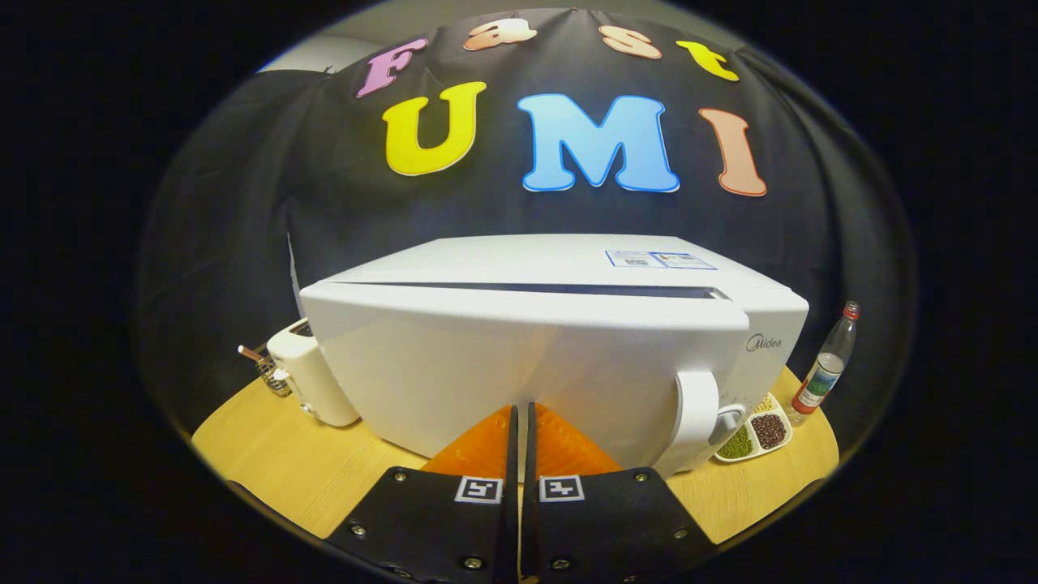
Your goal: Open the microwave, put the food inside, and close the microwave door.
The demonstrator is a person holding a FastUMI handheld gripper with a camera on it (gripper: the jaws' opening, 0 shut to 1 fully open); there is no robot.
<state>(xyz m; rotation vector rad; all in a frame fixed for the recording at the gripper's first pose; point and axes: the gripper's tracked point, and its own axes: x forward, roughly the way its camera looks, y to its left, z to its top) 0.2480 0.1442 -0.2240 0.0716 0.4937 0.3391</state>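
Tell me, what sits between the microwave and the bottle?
In the gripper view, a small divided dish of beans lies between the microwave and the bottle; the gripper is shut.

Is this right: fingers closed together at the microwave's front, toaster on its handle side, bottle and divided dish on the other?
Not quite. The gripper view shows the toaster opposite the handle; the bottle and divided dish sit on the handle side. The fingers are closed together at the microwave front.

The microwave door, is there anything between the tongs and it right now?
Nothing visible does. The tongs, closed together with nothing held, point straight at the white microwave door, tips right at its face. The door handle sits off to their right, also unobstructed.
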